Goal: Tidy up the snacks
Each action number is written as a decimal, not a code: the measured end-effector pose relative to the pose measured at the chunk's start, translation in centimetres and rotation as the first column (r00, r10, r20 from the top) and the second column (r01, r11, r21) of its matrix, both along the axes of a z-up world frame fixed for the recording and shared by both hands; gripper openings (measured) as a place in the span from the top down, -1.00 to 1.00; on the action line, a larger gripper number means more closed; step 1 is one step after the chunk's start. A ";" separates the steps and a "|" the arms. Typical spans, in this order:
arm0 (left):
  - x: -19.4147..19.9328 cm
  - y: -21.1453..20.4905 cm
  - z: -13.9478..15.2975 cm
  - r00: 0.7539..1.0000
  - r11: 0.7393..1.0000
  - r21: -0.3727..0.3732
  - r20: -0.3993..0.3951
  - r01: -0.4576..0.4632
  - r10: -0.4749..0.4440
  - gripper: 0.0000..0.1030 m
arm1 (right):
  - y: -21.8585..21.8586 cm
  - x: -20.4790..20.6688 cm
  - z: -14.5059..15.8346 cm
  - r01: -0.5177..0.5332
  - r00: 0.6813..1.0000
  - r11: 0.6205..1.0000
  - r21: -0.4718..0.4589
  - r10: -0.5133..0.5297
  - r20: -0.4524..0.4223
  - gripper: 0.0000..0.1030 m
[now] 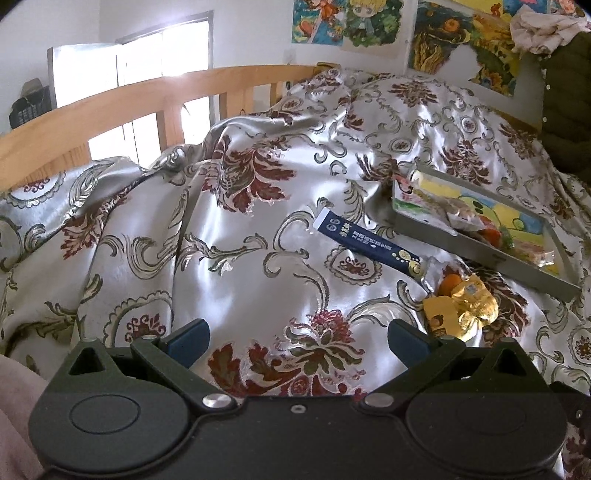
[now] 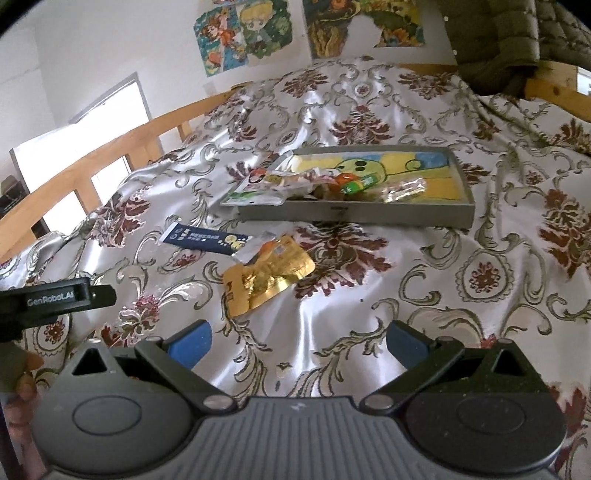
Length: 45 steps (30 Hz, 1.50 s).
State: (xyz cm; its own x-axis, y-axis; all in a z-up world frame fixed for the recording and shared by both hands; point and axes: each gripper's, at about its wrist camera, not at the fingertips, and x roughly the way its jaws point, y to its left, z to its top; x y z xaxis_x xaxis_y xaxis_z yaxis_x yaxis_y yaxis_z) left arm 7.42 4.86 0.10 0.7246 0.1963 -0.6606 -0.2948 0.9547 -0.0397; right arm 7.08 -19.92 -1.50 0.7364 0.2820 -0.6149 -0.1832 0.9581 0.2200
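A grey tray (image 2: 354, 215) with a cartoon picture inside lies on the bed and holds several snack packets (image 2: 314, 182). In front of it lie a dark blue stick packet (image 2: 207, 240) and a gold foil packet (image 2: 269, 275). My right gripper (image 2: 299, 343) is open and empty, just short of the gold packet. My left gripper (image 1: 297, 343) is open and empty; the blue packet (image 1: 364, 242), gold packet (image 1: 461, 306) and tray (image 1: 480, 254) lie ahead to its right. The left gripper's body also shows at the left of the right wrist view (image 2: 55, 295).
A silver floral bedspread (image 2: 443, 295) covers the bed, rumpled into folds on the left (image 1: 166, 192). A wooden rail (image 1: 147, 96) runs along the far left side. Posters (image 2: 240, 33) hang on the wall. A dark green quilted jacket (image 2: 498, 33) hangs at the far right.
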 end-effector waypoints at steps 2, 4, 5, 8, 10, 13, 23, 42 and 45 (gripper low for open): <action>0.2 0.1 0.0 1.000 1.000 -0.002 -0.005 -0.002 0.002 -0.99 | 0.2 0.3 0.0 -0.011 1.000 1.000 -0.003 0.011 -0.001 -1.00; 0.5 0.1 0.0 1.000 1.000 -0.002 -0.010 -0.001 0.001 -0.99 | 0.4 0.7 0.0 -0.026 1.000 1.000 -0.009 0.026 -0.001 -1.00; 0.7 0.1 -0.1 1.000 1.000 0.000 -0.013 0.000 0.000 -0.99 | 0.6 1.0 0.0 -0.034 0.999 0.999 -0.013 0.034 0.000 -1.00; 1.4 0.2 0.0 1.000 1.000 0.012 -0.022 0.009 -0.008 -0.99 | 1.0 1.7 0.0 -0.062 0.998 0.997 -0.035 0.062 0.007 -1.00; 2.0 0.2 0.0 1.000 0.999 0.034 -0.026 0.014 -0.013 -0.99 | 1.4 2.3 -0.1 -0.081 0.997 0.995 -0.056 0.082 0.013 -1.00; 3.2 0.3 0.2 0.999 0.997 0.067 -0.035 0.034 -0.032 -0.99 | 2.0 3.2 -0.5 -0.108 0.994 0.991 -0.077 0.110 0.014 -1.00; 8.0 0.2 -0.2 0.976 0.973 0.104 -0.080 0.208 -0.200 -0.99 | 4.2 6.1 -2.2 -0.200 0.980 0.976 -0.085 0.200 0.000 -1.00; 15.6 -1.1 -3.9 0.886 0.886 -0.162 -0.102 0.434 -0.453 -0.98 | 5.4 11.5 -5.8 -0.163 0.981 0.983 0.085 0.171 -0.095 -0.95; 16.2 -1.7 -4.4 0.866 0.864 -0.186 -0.099 0.469 -0.491 -0.93 | 5.3 12.2 -6.0 -0.131 0.985 0.987 0.097 0.140 -0.097 -0.84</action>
